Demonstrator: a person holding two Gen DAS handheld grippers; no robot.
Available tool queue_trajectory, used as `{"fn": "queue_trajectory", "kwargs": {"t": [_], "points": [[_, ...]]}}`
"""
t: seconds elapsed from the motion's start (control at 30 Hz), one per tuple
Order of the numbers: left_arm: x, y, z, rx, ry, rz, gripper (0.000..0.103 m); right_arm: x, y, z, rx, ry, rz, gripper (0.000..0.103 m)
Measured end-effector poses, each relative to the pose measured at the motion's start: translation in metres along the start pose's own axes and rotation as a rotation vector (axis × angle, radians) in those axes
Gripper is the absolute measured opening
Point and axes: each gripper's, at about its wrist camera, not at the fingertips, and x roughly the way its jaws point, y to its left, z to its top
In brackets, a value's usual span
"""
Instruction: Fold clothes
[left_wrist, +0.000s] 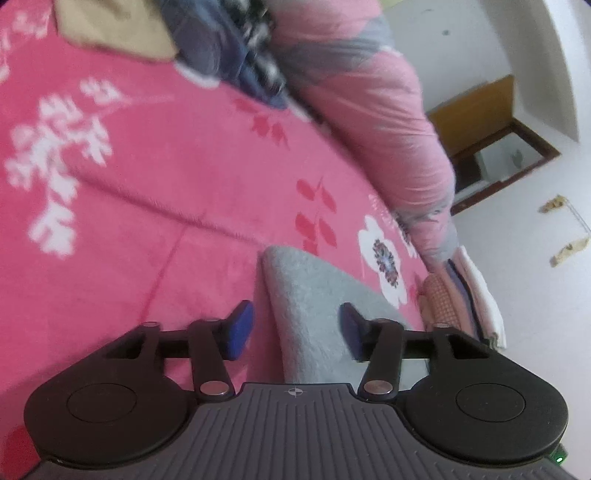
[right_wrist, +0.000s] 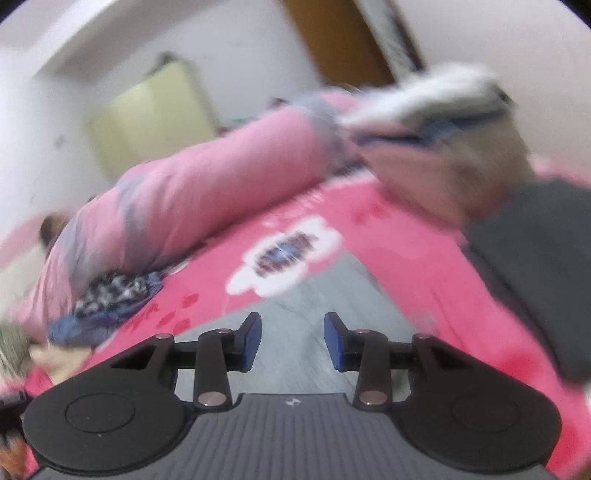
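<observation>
Grey garment (left_wrist: 314, 295) lying on pink floral bedspread (left_wrist: 147, 184)
Left gripper (left_wrist: 295, 330) and right gripper (right_wrist: 293, 341) hovering with fingers parted, gripping nothing; only left view showing folded stack (left_wrist: 465, 299)

A pink floral bed (left_wrist: 147, 192) carries a grey garment (left_wrist: 306, 295) and a rolled quilt (left_wrist: 369, 110).

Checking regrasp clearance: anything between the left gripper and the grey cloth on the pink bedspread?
Nothing visible. The left gripper is open, with the folded grey fleecy cloth lying directly ahead between its blue pads, which do not press on it. Only the pink floral bedspread surrounds it; the rolled pink quilt lies farther back.
</observation>
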Motion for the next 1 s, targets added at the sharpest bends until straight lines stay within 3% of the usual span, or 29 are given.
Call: {"fn": "queue_trajectory", "kwargs": {"t": [0.07, 0.13, 0.17, 0.3, 0.4, 0.43, 0.5, 0.53, 0.6, 0.7, 0.8, 0.83, 0.93, 1.0], "points": [[0.013, 0.01, 0.004, -0.07, 0.03, -0.012, 0.066, 0.032, 0.006, -0.008, -0.058, 0.041, 0.017, 0.039], [0.026, 0.02, 0.008, -0.134, 0.062, -0.022, 0.066, 0.072, -0.006, -0.03, -0.059, 0.194, -0.047, 0.037], [0.033, 0.02, 0.011, -0.137, 0.073, -0.02, 0.065, 0.083, -0.011, -0.04, -0.053, 0.203, -0.062, 0.033], [0.056, 0.01, 0.022, -0.106, 0.11, -0.033, 0.062, 0.075, 0.001, -0.048, -0.154, 0.137, -0.085, 0.035], [0.077, 0.007, 0.026, -0.118, 0.14, -0.04, 0.046, 0.073, -0.002, -0.05, -0.145, 0.136, -0.081, 0.035], [0.082, 0.005, 0.026, -0.11, 0.128, -0.021, 0.032, 0.075, 0.0, -0.048, -0.139, 0.136, -0.081, 0.035], [0.078, 0.0, 0.025, -0.079, 0.077, -0.028, 0.014, 0.073, 0.001, -0.048, -0.133, 0.129, -0.078, 0.035], [0.072, -0.005, 0.024, -0.053, 0.041, -0.05, 0.012, 0.074, 0.001, -0.049, -0.132, 0.126, -0.076, 0.035], [0.057, -0.015, 0.019, 0.022, -0.031, -0.102, 0.012, 0.075, 0.001, -0.049, -0.129, 0.119, -0.074, 0.035], [0.059, -0.006, 0.016, 0.037, -0.036, -0.082, 0.013, 0.075, 0.002, -0.05, -0.129, 0.115, -0.07, 0.035], [0.071, 0.023, 0.016, -0.043, 0.018, -0.037, 0.019, 0.075, 0.002, -0.047, -0.137, 0.129, -0.068, 0.036], [0.065, 0.025, 0.017, -0.058, 0.01, -0.053, 0.02, 0.074, 0.004, -0.044, -0.149, 0.138, -0.077, 0.036], [0.046, 0.026, 0.017, -0.088, -0.019, -0.093, 0.039, 0.069, 0.012, -0.03, -0.188, 0.144, -0.095, 0.038], [0.027, 0.014, 0.014, -0.034, -0.069, -0.084, 0.039, 0.063, 0.018, -0.018, -0.216, 0.109, -0.088, 0.038]]}}
